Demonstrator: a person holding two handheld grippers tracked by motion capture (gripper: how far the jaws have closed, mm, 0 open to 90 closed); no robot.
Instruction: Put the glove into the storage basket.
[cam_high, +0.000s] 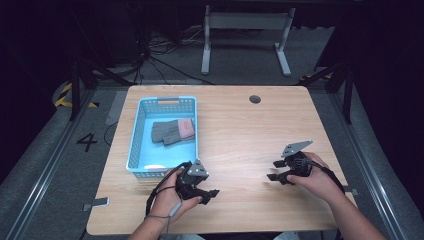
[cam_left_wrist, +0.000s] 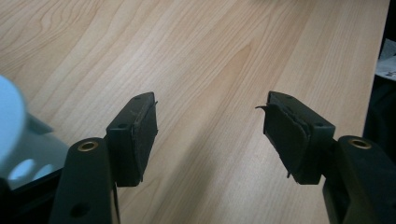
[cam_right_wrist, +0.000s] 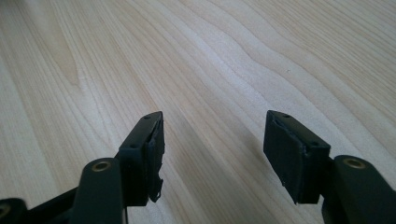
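Forearms and hands come in over the near edge, each holding a gripper low above the wooden table (cam_high: 240, 130), which is the largest thing in the scene and bare over most of its top. On its left half stands a light blue basket (cam_high: 136, 142), long axis running near to far, its near wall just beside the left hand. Inside it, in the far half, lies a pair of grey gloves (cam_high: 170, 132) with pink cuffs, flat on the basket floor, cuffs toward the right wall and fingers toward the left; the near half of the basket floor holds nothing that I can make out.

The left gripper (cam_high: 210, 193) sits at the basket's near right corner, jaws pointing right across the table and away from the basket, so the gloves lie behind it, up and to the left. Seen along its own jaws (cam_left_wrist: 210, 135), they stand wide apart with bare wood between them, and a blurred pale blue corner of the basket shows at the left edge. The right gripper (cam_high: 275, 171) is well apart on the right half, jaws aimed left; its own view (cam_right_wrist: 212, 149) shows them parted and holding nothing. By my judgement the left hand is much the nearer to the gloves.
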